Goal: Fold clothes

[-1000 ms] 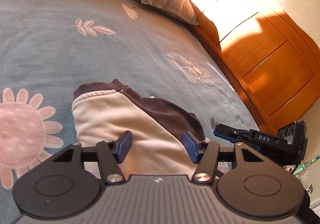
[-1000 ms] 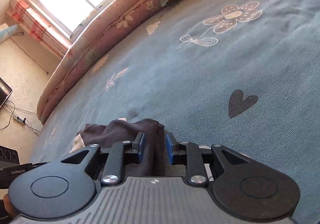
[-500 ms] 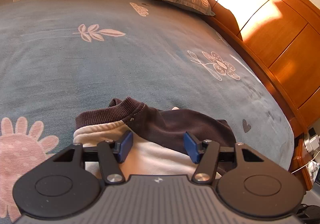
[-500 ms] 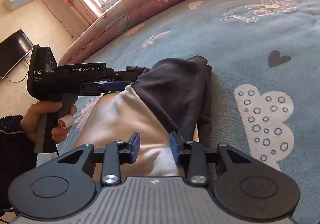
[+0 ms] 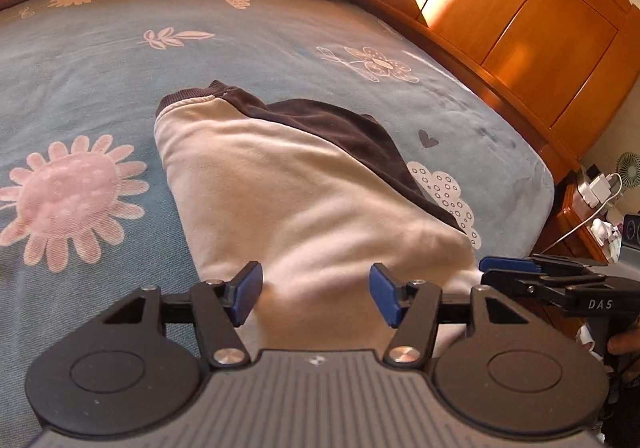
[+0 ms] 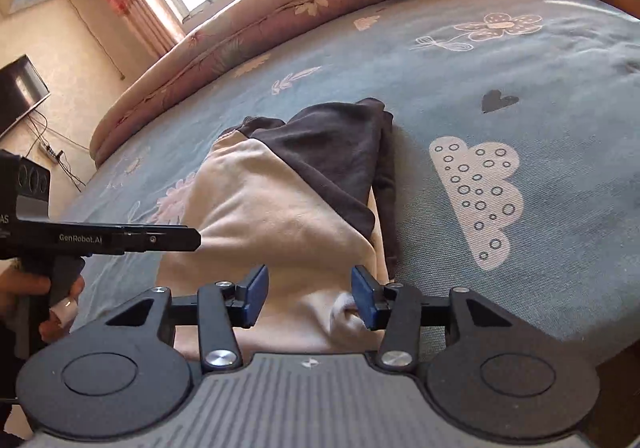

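Sweatshirt (image 5: 304, 184), cream with dark brown sleeves, lies folded on floral blue bedspread (image 5: 100, 60). Left gripper (image 5: 316, 294) and right gripper (image 6: 306, 294) hover over its near edge, jaws opening, pads clear of the cloth.

Both tools look like the same model. The left gripper (image 5: 316, 294) is all matte black: two big round housings with a shallow disc pressed into each, a ribbed grey plate between them with a tiny white logo, and shiny silver pivot screws on the angled link arms. The fingers end in blue pads (image 5: 249, 290). The right gripper (image 6: 306, 296) matches it, blue pads (image 6: 362, 298) included. Seen side-on from the other camera, each is a long black pistol-grip body, one with "GenRobot.AI" in white lettering on the barrel, the other with "DAS". The hand (image 6: 48, 302) on the left grip has a white band on one finger and a dark fuzzy sleeve behind it.
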`<state>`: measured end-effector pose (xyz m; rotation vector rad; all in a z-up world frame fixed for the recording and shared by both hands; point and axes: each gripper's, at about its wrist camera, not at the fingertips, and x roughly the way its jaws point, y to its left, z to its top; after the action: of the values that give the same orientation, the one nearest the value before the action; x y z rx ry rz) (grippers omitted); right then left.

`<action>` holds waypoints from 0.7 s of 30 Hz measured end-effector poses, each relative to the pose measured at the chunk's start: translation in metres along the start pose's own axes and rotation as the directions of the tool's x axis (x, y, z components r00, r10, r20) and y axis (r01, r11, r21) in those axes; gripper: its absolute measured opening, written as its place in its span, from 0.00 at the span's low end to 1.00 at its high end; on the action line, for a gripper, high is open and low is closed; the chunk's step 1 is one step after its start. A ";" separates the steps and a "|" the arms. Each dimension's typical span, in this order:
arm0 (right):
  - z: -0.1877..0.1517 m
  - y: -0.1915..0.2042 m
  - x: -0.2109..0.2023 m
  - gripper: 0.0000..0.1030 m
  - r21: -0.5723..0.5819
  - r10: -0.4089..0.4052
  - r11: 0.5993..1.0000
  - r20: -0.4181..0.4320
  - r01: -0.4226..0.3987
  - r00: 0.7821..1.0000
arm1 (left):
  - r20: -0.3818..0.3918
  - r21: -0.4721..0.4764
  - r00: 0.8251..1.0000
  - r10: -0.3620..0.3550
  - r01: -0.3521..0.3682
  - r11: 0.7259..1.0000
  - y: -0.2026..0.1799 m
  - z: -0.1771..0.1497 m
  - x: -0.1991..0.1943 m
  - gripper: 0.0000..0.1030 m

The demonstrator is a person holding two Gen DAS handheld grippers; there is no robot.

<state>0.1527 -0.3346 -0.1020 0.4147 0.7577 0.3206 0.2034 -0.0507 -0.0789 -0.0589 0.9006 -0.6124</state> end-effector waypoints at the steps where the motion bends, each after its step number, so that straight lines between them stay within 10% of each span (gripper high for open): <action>1: -0.002 0.000 -0.007 0.61 -0.007 -0.009 1.000 0.006 0.009 1.000 | 0.010 0.017 1.000 0.005 -0.005 1.000 -0.004 -0.002 -0.009 0.58; 11: -0.025 -0.004 -0.019 0.63 0.019 -0.014 1.000 0.005 0.014 1.000 | -0.043 0.378 0.978 0.203 -0.172 0.910 -0.055 -0.084 -0.044 0.70; 21: -0.023 0.008 -0.032 0.69 -0.004 -0.004 1.000 0.044 0.004 0.999 | 0.096 0.319 0.934 0.345 -0.357 0.878 -0.060 -0.101 -0.012 0.70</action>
<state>0.1135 -0.3354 -0.0944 0.4154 0.7149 0.3082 0.0941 -0.0736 -0.1163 0.3920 0.7375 -0.4122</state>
